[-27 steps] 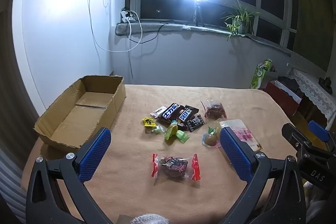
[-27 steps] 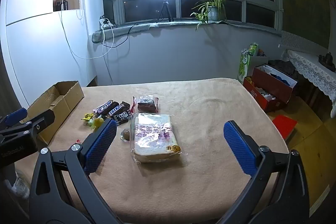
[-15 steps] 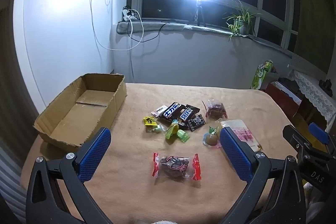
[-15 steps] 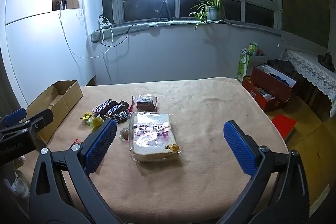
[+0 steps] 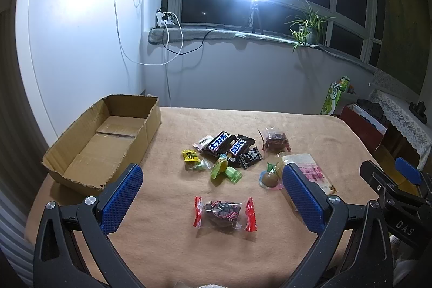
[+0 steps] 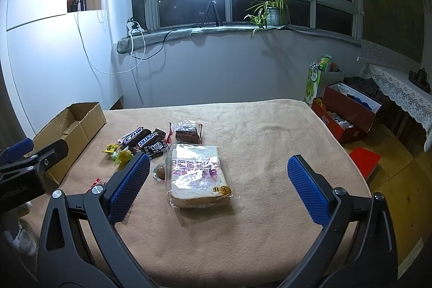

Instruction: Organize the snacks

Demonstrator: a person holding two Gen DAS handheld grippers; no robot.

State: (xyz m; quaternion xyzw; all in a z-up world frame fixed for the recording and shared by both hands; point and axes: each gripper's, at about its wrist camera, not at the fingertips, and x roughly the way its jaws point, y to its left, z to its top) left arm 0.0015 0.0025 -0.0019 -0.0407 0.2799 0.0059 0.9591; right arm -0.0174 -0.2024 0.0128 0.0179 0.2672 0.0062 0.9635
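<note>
Both tongs wide open, nothing held: drop left tongs (image 5: 210, 196) square over red-ended candy (image 5: 224, 212) at frame bottom-centre, w/ cardboard box (image 5: 100, 142) at left next; right tongs (image 6: 218, 188) idle.

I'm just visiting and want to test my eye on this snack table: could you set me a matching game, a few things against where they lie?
Things:
1. brown open cardboard box
2. clear red-ended wrapped dark snack
3. clear bag of sliced white bread
4. small clear packet with a dark brown cake

Places:
A. straight ahead of the right gripper
B. just beyond the bread bag
C. between the open left gripper's fingers
D. left edge of the tan table cloth

Pairs: 1-D, 2-C, 3-A, 4-B
</note>
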